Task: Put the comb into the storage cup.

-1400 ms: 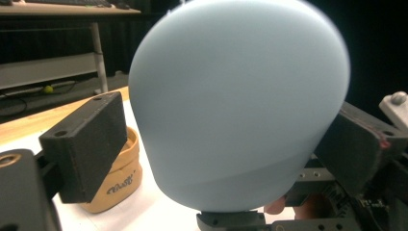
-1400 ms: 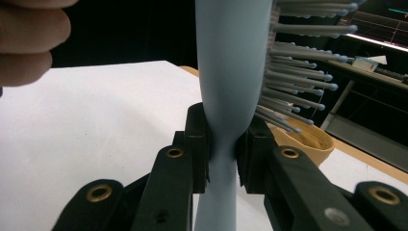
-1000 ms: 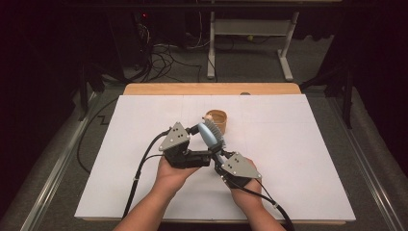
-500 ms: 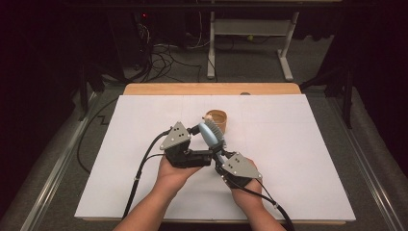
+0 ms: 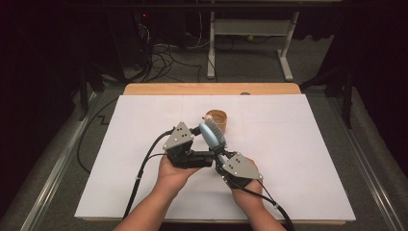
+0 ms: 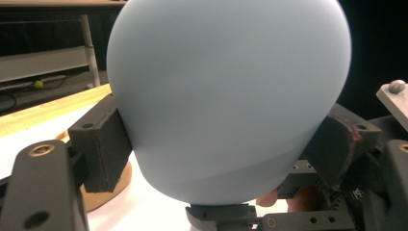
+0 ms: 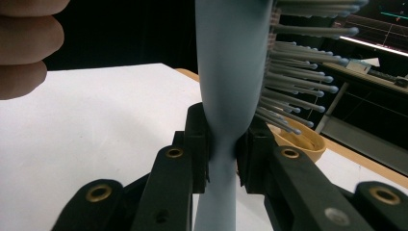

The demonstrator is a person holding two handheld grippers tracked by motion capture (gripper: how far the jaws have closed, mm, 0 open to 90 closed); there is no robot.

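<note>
The right gripper (image 5: 217,155) pinches the neck of a pale blue brush (image 5: 212,134), its jaws pressed on the handle (image 7: 222,159) from both sides; the brush stands raised over the white table (image 5: 298,159), bristles (image 7: 298,72) turned toward a tan bowl (image 5: 217,117) just behind it. The left gripper (image 5: 206,131) comes in from the side and its jaws clamp the brush's head at its two edges, the smooth back (image 6: 226,96) facing that gripper's camera; both hands sit close together near the table's middle.
</note>
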